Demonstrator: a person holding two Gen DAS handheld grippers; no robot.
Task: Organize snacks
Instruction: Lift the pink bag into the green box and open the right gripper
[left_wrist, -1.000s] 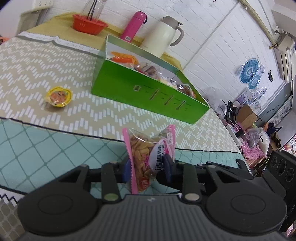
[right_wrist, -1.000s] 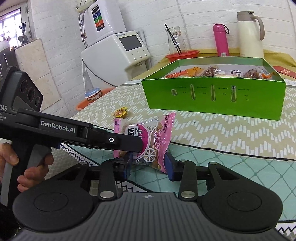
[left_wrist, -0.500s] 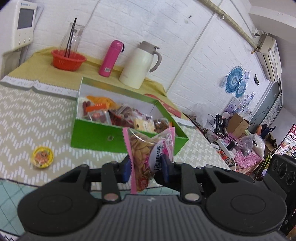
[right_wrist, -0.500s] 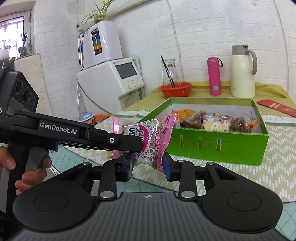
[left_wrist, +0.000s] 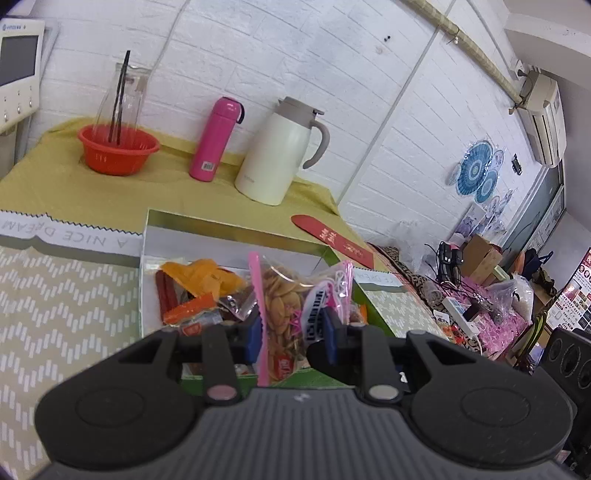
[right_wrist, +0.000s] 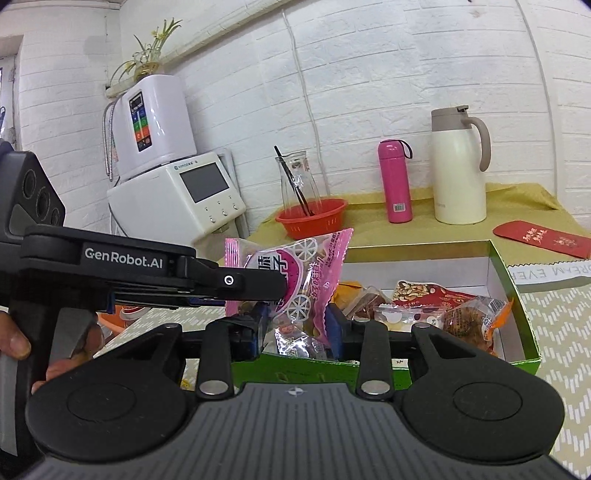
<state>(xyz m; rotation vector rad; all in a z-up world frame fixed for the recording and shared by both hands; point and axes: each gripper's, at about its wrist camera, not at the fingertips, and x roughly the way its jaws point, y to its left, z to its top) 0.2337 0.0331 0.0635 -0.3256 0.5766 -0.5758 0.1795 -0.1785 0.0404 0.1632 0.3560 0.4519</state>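
A pink-edged clear snack bag (left_wrist: 286, 314) of golden crisps is held upright by both grippers over the near side of the open green box (left_wrist: 146, 258). My left gripper (left_wrist: 291, 332) is shut on the bag. My right gripper (right_wrist: 295, 323) is shut on the same bag (right_wrist: 306, 273), with the left gripper's finger (right_wrist: 243, 282) reaching in from the left. The box (right_wrist: 517, 306) holds several wrapped snacks (right_wrist: 469, 317), including orange and red packets (left_wrist: 199, 284).
Behind the box on a yellow cloth stand a white thermos jug (left_wrist: 280, 151), a pink bottle (left_wrist: 216, 138), and a red bowl (left_wrist: 118, 149) with a glass carafe. A red envelope (left_wrist: 332, 236) lies to the right. A white appliance (right_wrist: 177, 195) stands at left.
Both grippers have carried the snack bag up off the table and forward to the green box; the box now sits directly beneath the bag.
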